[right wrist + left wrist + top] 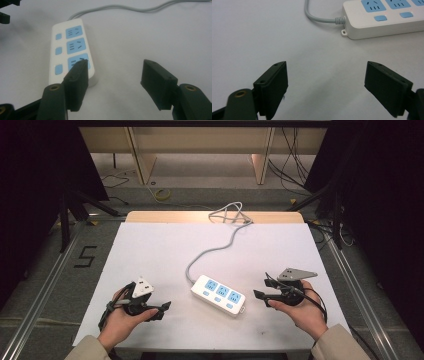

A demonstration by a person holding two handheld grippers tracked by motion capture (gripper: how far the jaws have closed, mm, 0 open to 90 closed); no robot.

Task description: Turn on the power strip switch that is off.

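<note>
Two hand-held grippers, left and right, jaws apart and empty, flank a white power strip mid-tabletop; its trailing grey cord could drag it sideways if pinched off-centre.

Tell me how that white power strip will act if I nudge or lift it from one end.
The power strip looks like a rigid plastic block lying flat, so it would probably slide or pivot, not roll or tip. Its smooth casing may slip on the white table. The grey cord curves loosely, so it is likely floppy and would trail behind.
</note>
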